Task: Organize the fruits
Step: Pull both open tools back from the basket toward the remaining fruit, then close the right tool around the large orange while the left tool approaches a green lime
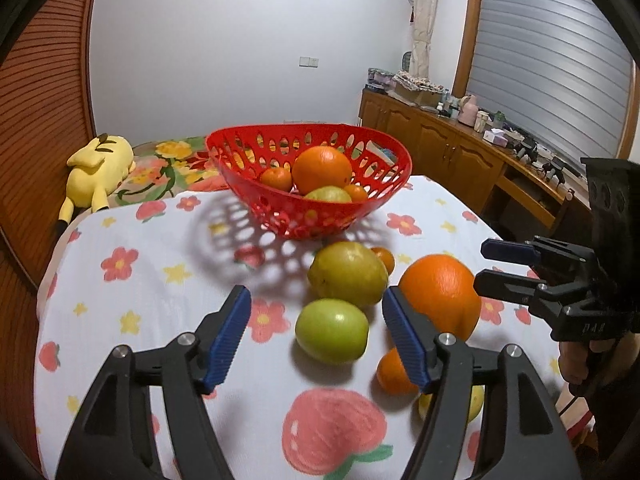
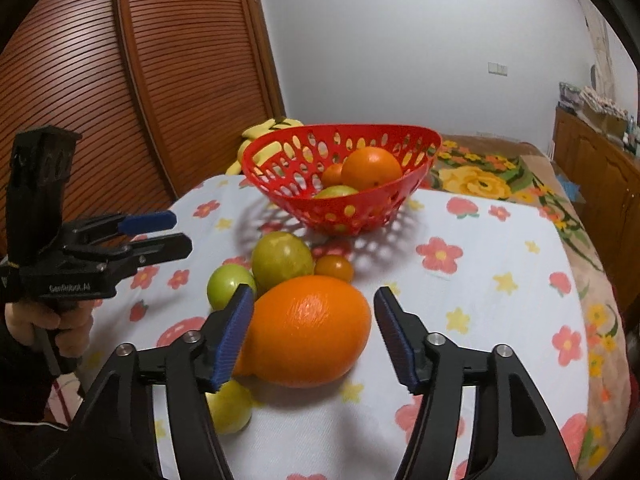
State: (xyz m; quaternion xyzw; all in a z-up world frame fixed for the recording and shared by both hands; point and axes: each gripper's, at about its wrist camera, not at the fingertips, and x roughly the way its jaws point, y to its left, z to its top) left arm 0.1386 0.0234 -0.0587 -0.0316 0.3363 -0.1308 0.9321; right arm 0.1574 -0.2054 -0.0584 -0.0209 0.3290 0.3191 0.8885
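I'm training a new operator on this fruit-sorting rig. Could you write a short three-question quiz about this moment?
1. True or false: the red basket already holds a large orange.
2. Which fruit lies between the fingers of the right gripper? A) the large orange on the cloth B) a banana C) a red apple
3. Fill in: the left gripper is open, pointing at a small ___ fruit on the tablecloth.

Key: 1 true; 2 A; 3 green.
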